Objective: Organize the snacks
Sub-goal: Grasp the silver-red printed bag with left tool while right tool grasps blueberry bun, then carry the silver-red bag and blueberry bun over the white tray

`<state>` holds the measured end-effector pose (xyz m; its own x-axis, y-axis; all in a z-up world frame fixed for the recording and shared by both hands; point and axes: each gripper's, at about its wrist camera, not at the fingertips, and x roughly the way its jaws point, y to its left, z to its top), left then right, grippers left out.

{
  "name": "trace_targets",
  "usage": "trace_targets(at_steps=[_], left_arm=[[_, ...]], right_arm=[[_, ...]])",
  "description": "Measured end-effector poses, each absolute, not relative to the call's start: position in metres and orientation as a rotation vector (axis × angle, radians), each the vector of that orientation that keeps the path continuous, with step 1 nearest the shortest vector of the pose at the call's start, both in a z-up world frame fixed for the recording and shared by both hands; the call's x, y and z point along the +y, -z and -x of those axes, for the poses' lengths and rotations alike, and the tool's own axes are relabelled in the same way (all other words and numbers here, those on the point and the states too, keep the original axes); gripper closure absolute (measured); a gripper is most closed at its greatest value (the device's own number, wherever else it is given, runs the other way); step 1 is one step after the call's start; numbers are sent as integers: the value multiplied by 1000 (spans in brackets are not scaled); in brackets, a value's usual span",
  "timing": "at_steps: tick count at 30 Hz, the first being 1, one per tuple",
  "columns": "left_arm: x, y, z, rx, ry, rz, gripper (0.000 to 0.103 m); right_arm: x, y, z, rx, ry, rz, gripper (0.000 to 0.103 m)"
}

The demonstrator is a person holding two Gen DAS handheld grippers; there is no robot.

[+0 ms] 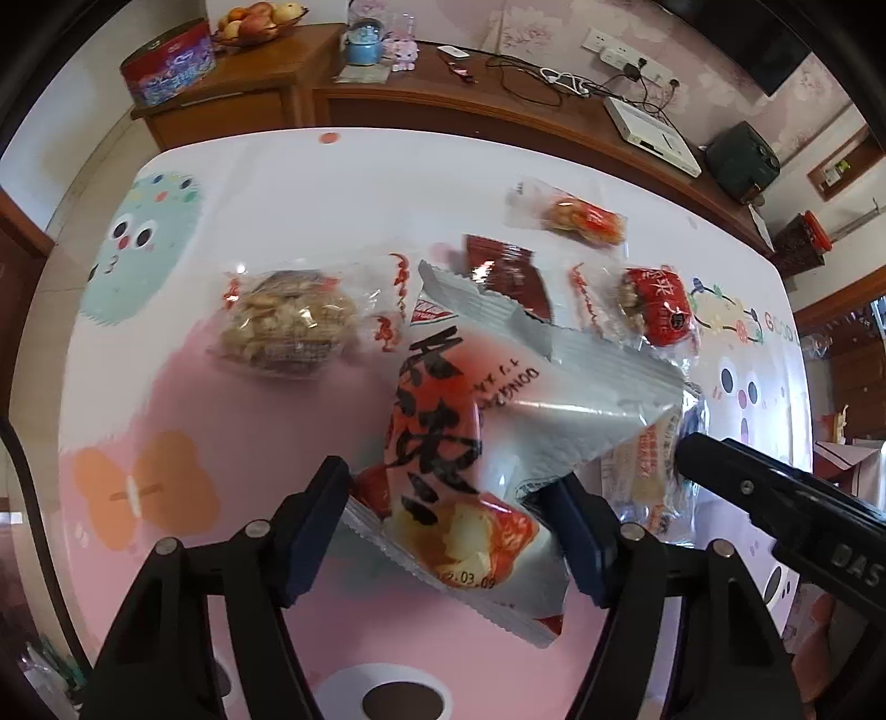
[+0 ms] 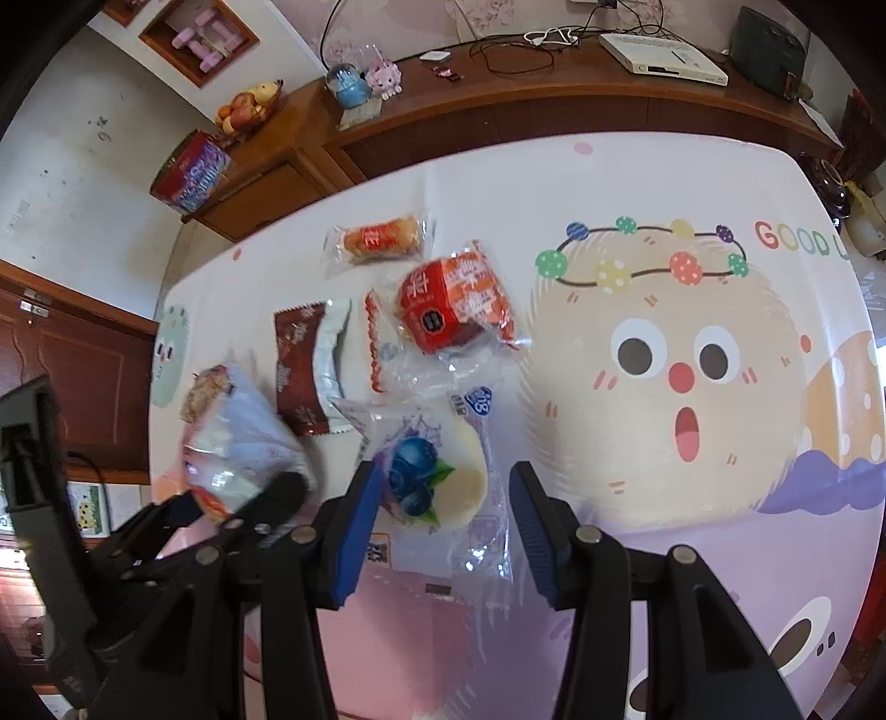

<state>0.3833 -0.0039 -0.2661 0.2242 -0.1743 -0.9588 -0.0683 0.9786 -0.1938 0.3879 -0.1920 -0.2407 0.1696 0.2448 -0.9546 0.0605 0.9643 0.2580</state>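
Observation:
My left gripper [image 1: 448,520] points down at the cartoon-print table [image 1: 183,399], shut on a silver and red rice-cracker packet [image 1: 443,443] whose silver end tilts up. The right wrist view shows that gripper [image 2: 238,498] at the lower left with the packet [image 2: 238,443]. My right gripper [image 2: 443,520] is shut on a clear blueberry cake packet [image 2: 437,471]. One of its fingers [image 1: 720,465] shows in the left wrist view. Loose on the table lie a nut brittle packet [image 1: 288,327], a dark red packet [image 2: 302,365], a red boxed snack [image 2: 459,304] and a small cake packet [image 2: 382,238].
A wooden sideboard [image 2: 498,111] runs behind the table, carrying a fruit bowl [image 1: 260,22], a red tin [image 1: 166,61], a blue globe [image 2: 349,86], cables and a white box [image 2: 659,61]. The table's right half [image 2: 664,360] shows only its cartoon print.

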Motion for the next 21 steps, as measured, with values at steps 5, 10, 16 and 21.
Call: trace_targets(at_steps=[5,10,16,21], left_arm=[[5,257,-374,1328,52,229,33],[9,244,-363,1314,34,235,33],[27,219,-349,1272,17,234,33],[37,203,-333,1247,-1,197,33]], right_arm=[[-183,243,-388,1390,-116,-217,48],[-171,247,-388,1401,-105,-154,40],[-149,261,-384,1441,-93,-65,39],[-137,259,-375,1412,-74,21,55]])
